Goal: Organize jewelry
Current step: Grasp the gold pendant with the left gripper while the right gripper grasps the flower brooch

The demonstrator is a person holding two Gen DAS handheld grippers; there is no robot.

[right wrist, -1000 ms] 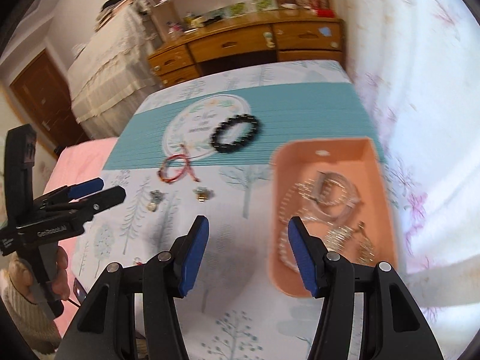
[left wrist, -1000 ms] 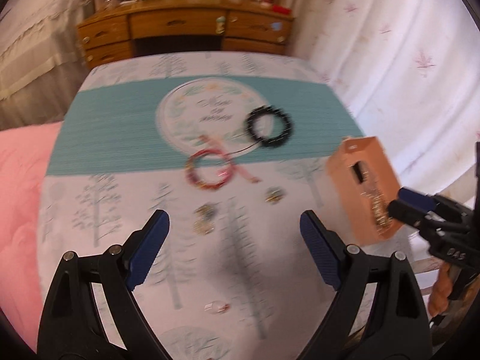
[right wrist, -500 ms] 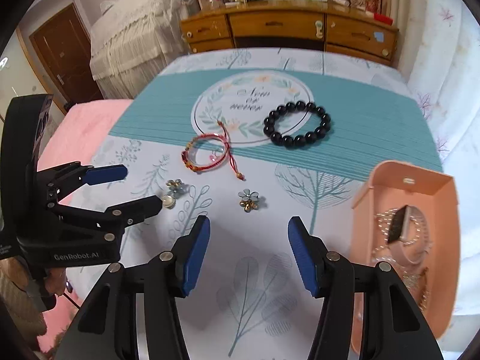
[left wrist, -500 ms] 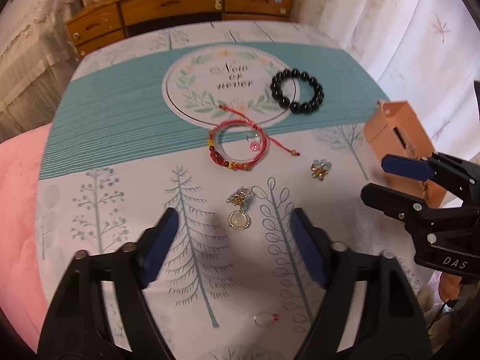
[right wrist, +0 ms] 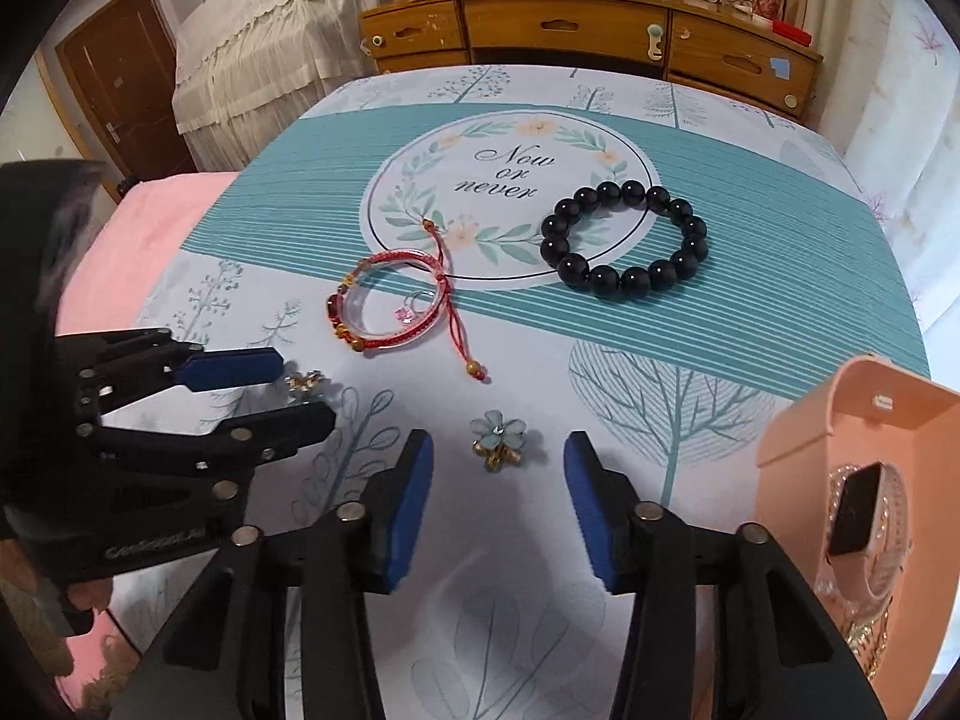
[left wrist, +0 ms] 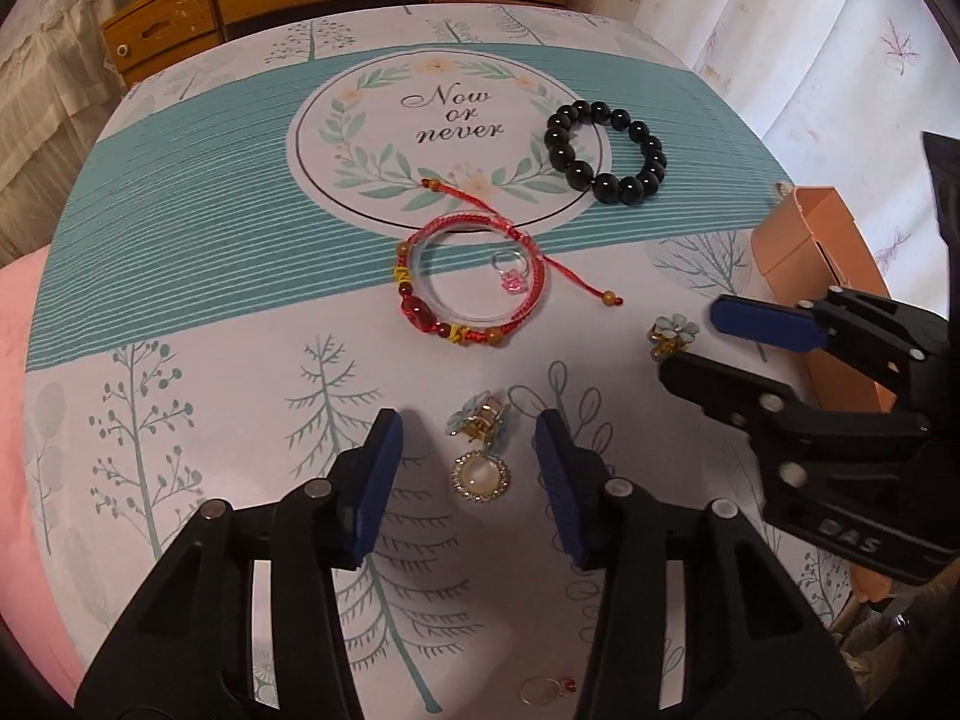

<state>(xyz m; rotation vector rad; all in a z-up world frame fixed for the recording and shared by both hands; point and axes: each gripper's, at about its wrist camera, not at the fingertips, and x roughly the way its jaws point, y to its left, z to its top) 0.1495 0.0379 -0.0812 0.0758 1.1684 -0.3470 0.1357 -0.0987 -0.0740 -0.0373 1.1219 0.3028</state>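
The fingers of the left gripper have just been closing and are standing apart on either side of a flower earring with a round pale drop, not yet pressing on it. The right gripper has likewise been narrowing; its fingers are flanking a second flower earring that is lying a little ahead of their tips, untouched.

The surface, covered in a tree-print cloth with a teal band and a "Now or never" medallion, is carrying everything. One peach organizer box is sitting at its right edge, holding one watch and some chains too tangled to count. Two bracelets are lying past the grippers: a black bead bracelet across the medallion's rim and a red cord bracelet nearer, well apart from each other. Inside the red loop a small ring with a pink charm is resting. One more ring is lying near the front edge, between the left gripper's arms.

Open cloth is lying between the right gripper and the box, and around both earrings.
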